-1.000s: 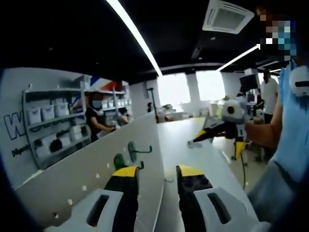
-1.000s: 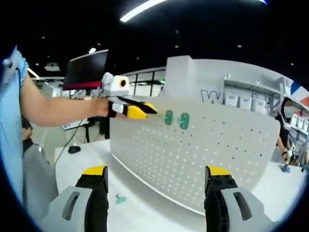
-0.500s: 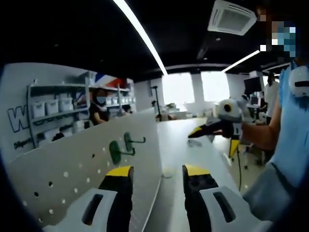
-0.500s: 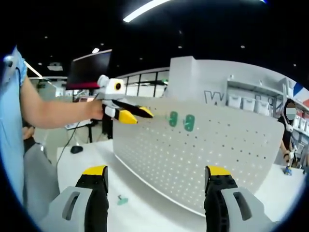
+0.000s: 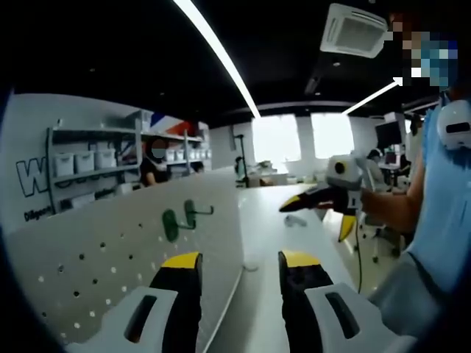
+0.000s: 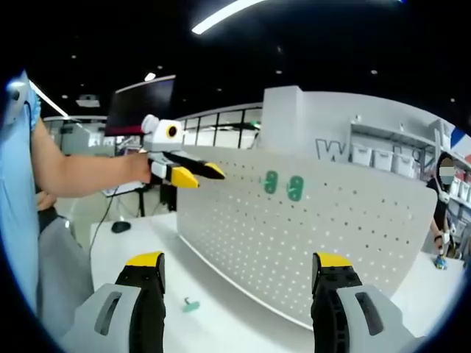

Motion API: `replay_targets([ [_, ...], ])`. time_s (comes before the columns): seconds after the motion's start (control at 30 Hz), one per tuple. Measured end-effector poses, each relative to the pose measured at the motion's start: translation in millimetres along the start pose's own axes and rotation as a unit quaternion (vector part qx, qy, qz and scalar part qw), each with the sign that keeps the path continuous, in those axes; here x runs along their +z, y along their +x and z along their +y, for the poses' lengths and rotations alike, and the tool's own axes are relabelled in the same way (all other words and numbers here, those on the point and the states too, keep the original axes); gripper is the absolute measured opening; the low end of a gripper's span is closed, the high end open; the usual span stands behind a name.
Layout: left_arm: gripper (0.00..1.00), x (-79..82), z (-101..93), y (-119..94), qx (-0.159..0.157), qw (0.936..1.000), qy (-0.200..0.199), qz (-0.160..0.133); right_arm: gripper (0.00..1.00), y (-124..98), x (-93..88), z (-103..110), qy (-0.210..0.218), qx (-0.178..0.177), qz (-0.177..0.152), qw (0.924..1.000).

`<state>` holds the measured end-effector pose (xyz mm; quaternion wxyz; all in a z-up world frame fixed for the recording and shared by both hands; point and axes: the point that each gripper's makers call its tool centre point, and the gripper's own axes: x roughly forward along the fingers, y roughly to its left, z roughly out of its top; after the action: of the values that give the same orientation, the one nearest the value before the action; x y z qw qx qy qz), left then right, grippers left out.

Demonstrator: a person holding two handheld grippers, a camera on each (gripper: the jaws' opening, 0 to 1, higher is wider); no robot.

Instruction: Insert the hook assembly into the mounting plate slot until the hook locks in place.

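Left claw [image 5: 235,268]: jaws apart, nothing between them, touching nothing. Seen from the right gripper view it sits at the pegboard's left end [image 6: 199,173], held in a hand [image 6: 138,168], tips close to the board edge — contact not clear.

Right claw [image 6: 234,268]: jaws wide apart, empty, hovering over the white tabletop [image 6: 140,239] in front of the board. In the left gripper view it shows up on the right [image 5: 291,204], held out above the tabletop, well clear of the board; how far it is open cannot be told from that angle.

Mounting plate [image 6: 309,235] is a white perforated pegboard standing upright on the tabletop. Two green hooks [image 6: 283,185] are seated side by side in its upper row, just beside each other. Left gripper view looks along the board face — there the hooks [image 5: 180,219] stick out from it, arms pointing away from the plate.

One small green part [image 6: 191,305] lies loose on the tabletop, near the board's foot between the right claw's jaws in view, apart from both claws.

Behind: shelving with white bins [image 5: 81,158], a dark monitor [image 6: 140,107], ceiling light strip [image 5: 217,55].
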<state>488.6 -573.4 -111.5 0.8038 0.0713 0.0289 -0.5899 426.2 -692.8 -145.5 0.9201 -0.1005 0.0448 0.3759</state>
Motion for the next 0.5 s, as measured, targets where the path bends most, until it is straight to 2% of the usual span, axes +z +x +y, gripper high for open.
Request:
replay_targets([
  [0.2,0.43,0.5,-7.4,-8,0.005,1.0000,0.000,-0.004,0.83,0,0.3,3,-0.003,0.003,0.002,1.0000],
  [0.5,0.43,-6.9,-18.3,-26,0.020,0.9998,-0.006,-0.007,0.82,3,1.1,13,-0.006,0.016,0.001,0.9999],
])
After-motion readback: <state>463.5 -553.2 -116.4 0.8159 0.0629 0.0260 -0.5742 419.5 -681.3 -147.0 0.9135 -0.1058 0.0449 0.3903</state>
